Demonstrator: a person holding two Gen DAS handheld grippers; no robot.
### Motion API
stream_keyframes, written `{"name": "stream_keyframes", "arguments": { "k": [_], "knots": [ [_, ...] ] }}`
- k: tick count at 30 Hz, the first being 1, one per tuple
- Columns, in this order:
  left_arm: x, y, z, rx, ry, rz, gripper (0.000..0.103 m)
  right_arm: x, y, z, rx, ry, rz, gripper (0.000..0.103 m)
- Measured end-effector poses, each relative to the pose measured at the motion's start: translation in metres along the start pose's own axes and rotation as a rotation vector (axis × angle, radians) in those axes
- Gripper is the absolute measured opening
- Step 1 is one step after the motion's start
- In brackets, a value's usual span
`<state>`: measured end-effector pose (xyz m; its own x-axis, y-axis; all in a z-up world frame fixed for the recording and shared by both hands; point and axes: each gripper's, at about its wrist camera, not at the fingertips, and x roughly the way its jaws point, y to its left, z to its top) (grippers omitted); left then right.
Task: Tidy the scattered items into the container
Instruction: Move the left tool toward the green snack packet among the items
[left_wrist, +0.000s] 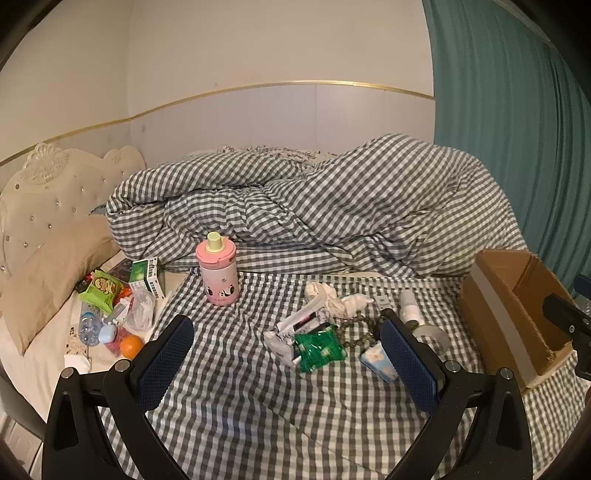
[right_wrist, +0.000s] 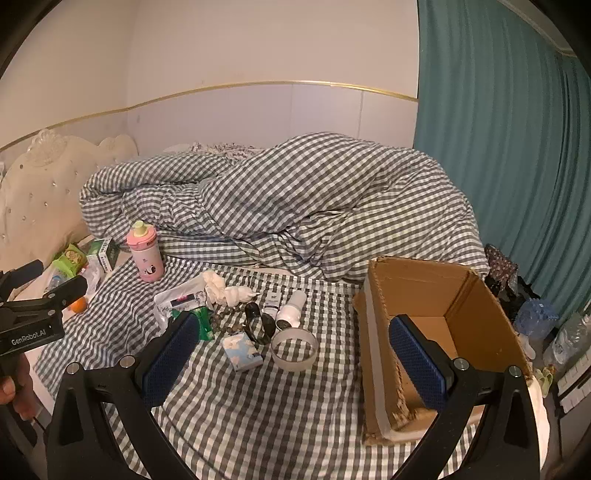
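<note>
Left gripper: jaws spread wide, nothing between the pads; it hangs over the checked sheet, short of the clutter.
Right gripper: jaws spread wide and empty; its right finger stands in front of the cardboard box.
Container: the cardboard box sits open-topped on the sheet, with a torn near edge and a bare floor inside.
Scattered items: all lie left of the box: clear tape ring nearest, then a small tissue pack, dark sunglasses, bead string, green packet and crumpled tissue.
Pink bottle: upright, further left of the box, against the bunched checked duvet.
Only in left view: an orange, a small plastic water bottle and a blue earbud case by the pillow, far left of the box.
Only in right view: the box interior, and bags and water bottles beyond the box by the teal curtain.
Writing: "GenRobot.AI" on the left gripper's body, seen from the right view.
</note>
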<state>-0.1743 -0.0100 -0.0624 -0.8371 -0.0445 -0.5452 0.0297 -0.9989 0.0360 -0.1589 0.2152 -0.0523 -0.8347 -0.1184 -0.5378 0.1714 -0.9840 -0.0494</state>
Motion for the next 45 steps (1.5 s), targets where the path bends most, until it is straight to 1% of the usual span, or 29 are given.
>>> {"name": "stream_keyframes", "arguments": {
  "k": [6, 11, 13, 24, 30, 35, 40, 45],
  "knots": [
    [0.029, 0.004, 0.003, -0.004, 0.035, 0.004, 0.103, 0.031, 0.001, 0.006, -0.011, 0.034, 0.018, 0.103],
    [0.053, 0.009, -0.001, -0.028, 0.082, -0.024, 0.103, 0.050, 0.004, 0.007, -0.018, 0.062, 0.048, 0.103],
    [0.063, 0.010, -0.005, -0.028, 0.100, -0.022, 0.103, 0.059, 0.005, 0.006, -0.025, 0.071, 0.060, 0.103],
    [0.111, 0.009, -0.031, -0.023, 0.188, -0.020, 0.103, 0.110, 0.017, -0.016, -0.054, 0.166, 0.081, 0.103],
    [0.138, 0.005, -0.045, -0.034, 0.242, -0.070, 0.103, 0.135, 0.015, -0.028, -0.052, 0.212, 0.086, 0.103],
    [0.161, 0.000, -0.056, -0.040, 0.280, -0.083, 0.103, 0.155, 0.012, -0.037, -0.045, 0.247, 0.095, 0.103],
    [0.182, -0.003, -0.067, -0.045, 0.303, -0.101, 0.103, 0.178, 0.006, -0.046, -0.033, 0.279, 0.109, 0.103],
    [0.197, -0.014, -0.075, -0.047, 0.320, -0.141, 0.103, 0.200, 0.001, -0.055, -0.023, 0.313, 0.115, 0.103]
  ]
}}
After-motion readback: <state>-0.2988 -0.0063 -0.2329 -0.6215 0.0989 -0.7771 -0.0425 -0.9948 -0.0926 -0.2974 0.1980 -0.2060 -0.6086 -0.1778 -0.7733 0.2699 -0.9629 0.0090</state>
